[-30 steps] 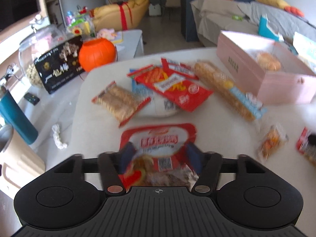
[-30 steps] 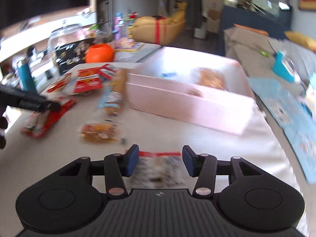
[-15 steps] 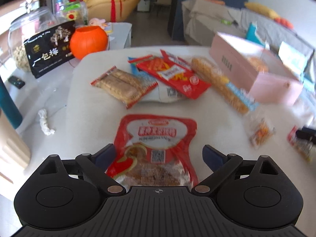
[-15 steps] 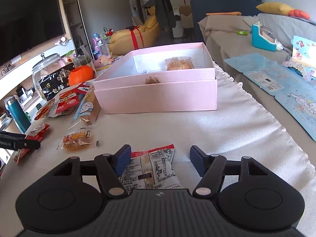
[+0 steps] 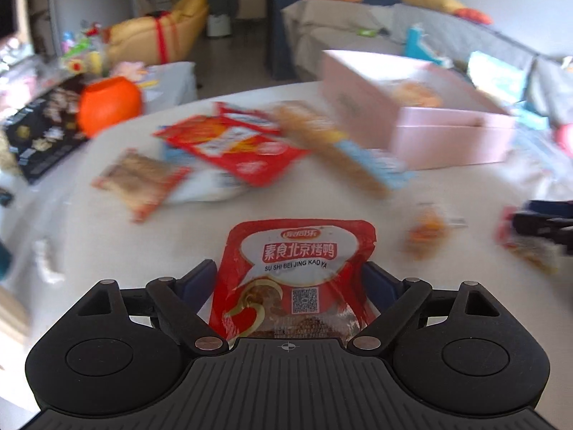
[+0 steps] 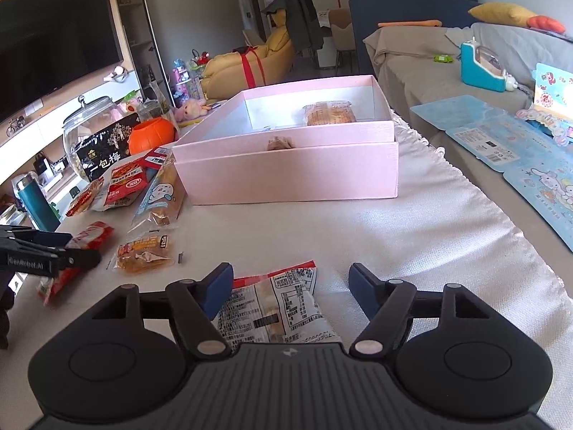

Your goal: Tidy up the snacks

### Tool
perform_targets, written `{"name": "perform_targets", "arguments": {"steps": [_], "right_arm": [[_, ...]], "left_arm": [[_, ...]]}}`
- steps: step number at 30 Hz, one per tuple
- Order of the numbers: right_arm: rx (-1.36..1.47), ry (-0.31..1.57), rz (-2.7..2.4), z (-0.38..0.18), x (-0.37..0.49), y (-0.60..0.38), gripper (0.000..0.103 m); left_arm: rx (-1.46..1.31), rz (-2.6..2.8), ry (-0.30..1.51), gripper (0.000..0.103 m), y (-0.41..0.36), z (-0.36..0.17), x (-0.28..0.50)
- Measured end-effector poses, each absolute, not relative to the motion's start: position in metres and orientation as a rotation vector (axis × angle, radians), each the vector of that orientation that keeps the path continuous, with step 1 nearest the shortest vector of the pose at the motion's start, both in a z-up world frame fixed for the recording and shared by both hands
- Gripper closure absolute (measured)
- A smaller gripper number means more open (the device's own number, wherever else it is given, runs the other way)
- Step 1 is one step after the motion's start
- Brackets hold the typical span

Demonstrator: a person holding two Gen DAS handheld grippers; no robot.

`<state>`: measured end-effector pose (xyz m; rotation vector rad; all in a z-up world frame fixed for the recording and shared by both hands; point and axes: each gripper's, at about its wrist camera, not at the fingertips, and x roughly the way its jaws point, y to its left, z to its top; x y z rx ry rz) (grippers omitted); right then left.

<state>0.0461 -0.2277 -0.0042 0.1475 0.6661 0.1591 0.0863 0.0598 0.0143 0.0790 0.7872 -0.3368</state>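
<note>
My left gripper (image 5: 288, 279) is shut on a red roast-duck snack pouch (image 5: 297, 272) and holds it sharp against a blurred table. The pouch and gripper also show in the right wrist view (image 6: 89, 236) at the left edge. My right gripper (image 6: 290, 283) is open around a white-and-red snack packet (image 6: 275, 308) lying on the white cloth, fingers apart from it. The open pink box (image 6: 286, 172) stands ahead with a wrapped cake (image 6: 329, 113) inside. It also shows in the left wrist view (image 5: 429, 122) at the right.
A pile of red and blue snack packs (image 5: 232, 147) and a long bread pack (image 6: 161, 193) lie left of the box. A small orange snack (image 6: 147, 251) lies near my right gripper. An orange pumpkin bowl (image 6: 150, 136), a black bag (image 6: 107, 150) and a glass jar (image 6: 89, 122) stand behind.
My left gripper has closed from wide open onto the red pouch and is moving with it. My right gripper has opened a little wider around the white packet.
</note>
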Motion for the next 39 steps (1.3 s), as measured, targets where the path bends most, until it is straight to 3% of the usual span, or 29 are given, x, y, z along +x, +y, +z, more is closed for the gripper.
{"name": "perform_targets", "arguments": {"steps": [6,17,24,27,28,39], "right_arm": [[0.102,0.695,0.191,-0.004,0.051,-0.220,0.017],[0.056,0.783,0.159,0.004,0.048,-0.205,0.017],[0.099,0.818,0.214,0.018,0.021,-0.203,0.020],[0.102,0.843,0.196,0.012,0.019,-0.201,0.029],[0.079,0.822,0.184,0.011,0.017,-0.198,0.040],[0.030,0.723,0.161,0.001,0.049,-0.201,0.041]], "left_arm": [[0.085,-0.420,0.800,0.012,0.031,0.014,0.061],[0.138,-0.387,0.776,0.013,0.022,0.010,0.043],[0.123,-0.362,0.757,0.013,0.021,0.008,0.042],[0.115,-0.344,0.747,0.013,0.020,0.007,0.042],[0.112,-0.339,0.744,0.013,0.020,0.007,0.043],[0.096,-0.315,0.722,0.011,0.019,0.005,0.055]]}}
